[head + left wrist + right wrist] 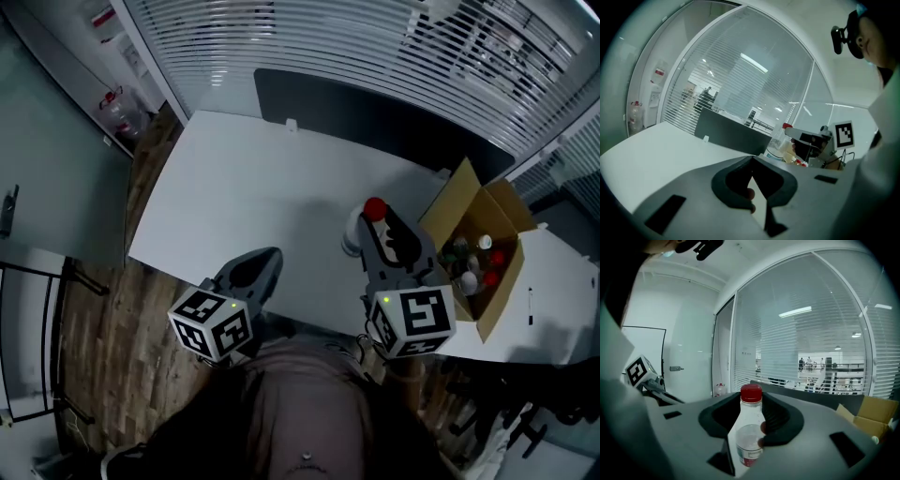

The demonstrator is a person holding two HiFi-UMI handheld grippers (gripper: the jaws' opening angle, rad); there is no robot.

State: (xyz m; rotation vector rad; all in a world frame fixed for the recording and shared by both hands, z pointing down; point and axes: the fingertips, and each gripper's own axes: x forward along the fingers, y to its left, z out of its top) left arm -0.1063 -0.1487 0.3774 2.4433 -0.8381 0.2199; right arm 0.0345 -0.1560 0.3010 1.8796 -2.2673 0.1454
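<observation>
The left gripper (pixel 270 255) hangs over the near edge of the white table (pixel 234 178), its jaws brought together tip to tip with nothing between them. There is only bare tabletop ahead of it, and it is well apart from anything else.

To its right, the right gripper (pixel 373 223) has its jaws closed on a clear plastic bottle (pixel 356 232) with a red cap (pixel 375 207). The bottle (pixel 748 430) stands upright between the jaws, which grip it at the body with the cap above them. I cannot tell whether its base rests on the table or hangs just clear.

Just beyond the right gripper, on its right, an open cardboard box (pixel 466 199) sits with more bottles (pixel 472 261) inside.

I'd say the step in hand is holding one bottle between box and open table. Any move from here calls for a steady squeeze, since the thin plastic could give, and for keeping the bottle upright. The left gripper is free to help.
</observation>
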